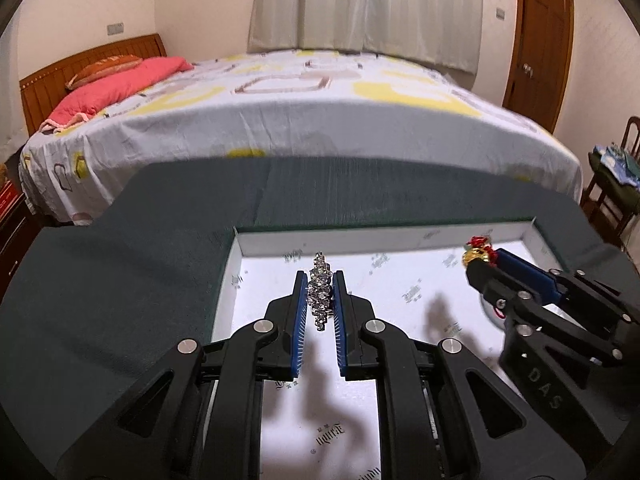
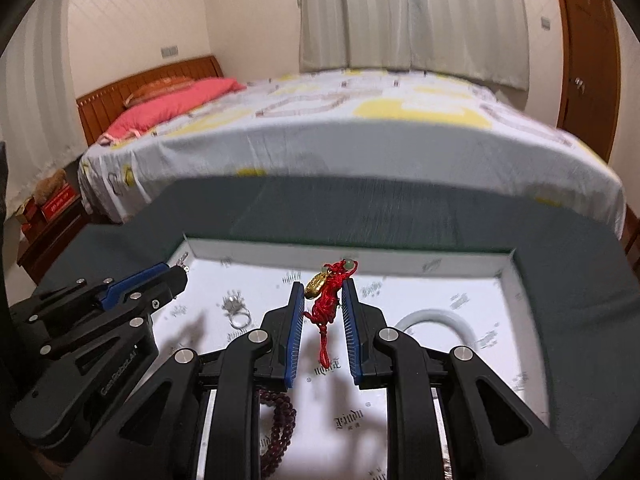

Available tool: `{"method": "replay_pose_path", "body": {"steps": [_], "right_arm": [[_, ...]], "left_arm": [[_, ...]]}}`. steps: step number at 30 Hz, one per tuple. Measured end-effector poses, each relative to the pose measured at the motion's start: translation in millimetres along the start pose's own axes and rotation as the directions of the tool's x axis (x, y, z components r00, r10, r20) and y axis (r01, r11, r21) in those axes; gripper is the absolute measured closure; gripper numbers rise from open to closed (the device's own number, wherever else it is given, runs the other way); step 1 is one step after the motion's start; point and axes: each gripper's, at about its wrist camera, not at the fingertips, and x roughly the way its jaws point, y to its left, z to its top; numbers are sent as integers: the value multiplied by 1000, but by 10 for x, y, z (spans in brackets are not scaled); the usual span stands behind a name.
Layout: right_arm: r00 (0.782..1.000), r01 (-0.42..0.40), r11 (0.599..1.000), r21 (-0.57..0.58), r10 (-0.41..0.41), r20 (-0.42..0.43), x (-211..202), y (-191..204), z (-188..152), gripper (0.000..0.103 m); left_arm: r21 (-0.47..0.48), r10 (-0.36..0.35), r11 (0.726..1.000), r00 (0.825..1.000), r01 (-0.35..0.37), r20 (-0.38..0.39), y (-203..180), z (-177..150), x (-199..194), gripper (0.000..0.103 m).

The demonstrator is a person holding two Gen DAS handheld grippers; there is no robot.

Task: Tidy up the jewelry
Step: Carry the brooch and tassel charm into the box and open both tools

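In the left wrist view my left gripper (image 1: 320, 280) is shut on a sparkling silver bracelet (image 1: 320, 300) and holds it above the white tray (image 1: 360, 236). To its right, my right gripper (image 1: 478, 268) carries a gold charm (image 1: 474, 256). The right wrist view shows that gripper (image 2: 323, 286) shut on a red knotted cord (image 2: 324, 312) with the gold charm (image 2: 316, 283) and a pale bead at its top. The left gripper (image 2: 182, 272) is at the left of this view, over the tray's far left corner.
In the tray (image 2: 360, 258) lie a silver ring (image 2: 238, 312), a white bangle (image 2: 436, 320) and a dark red bead bracelet (image 2: 280, 420). The tray sits on a dark green cloth (image 2: 400, 208). A bed (image 2: 360, 120) stands behind.
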Motion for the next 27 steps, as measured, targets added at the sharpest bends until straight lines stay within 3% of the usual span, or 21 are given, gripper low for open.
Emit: {"method": "replay_pose_path", "body": {"steps": [11,13,14,16,22,27], "right_arm": [[994,24,1000,-7,-24,-102,193,12,-7,83],[993,24,1000,-7,-25,-114,225,12,3,82],[993,25,1000,-6,-26,-117,229,10,4,80],[993,24,1000,-1,-24,-115,231,6,24,66],[996,33,999,-3,-33,-87,165,2,12,62],[999,40,999,3,-40,-35,-46,-11,4,62]], "left_arm": [[-5,12,1000,993,-13,-119,38,-56,278,89],[-2,15,1000,993,-15,-117,40,-60,279,84],[2,21,1000,993,-21,-112,32,-59,269,74],[8,28,1000,995,-27,-96,15,-53,238,62],[-6,30,1000,996,-31,-85,45,-34,204,56],[-13,27,1000,1000,-28,-15,77,-20,-40,48]]}}
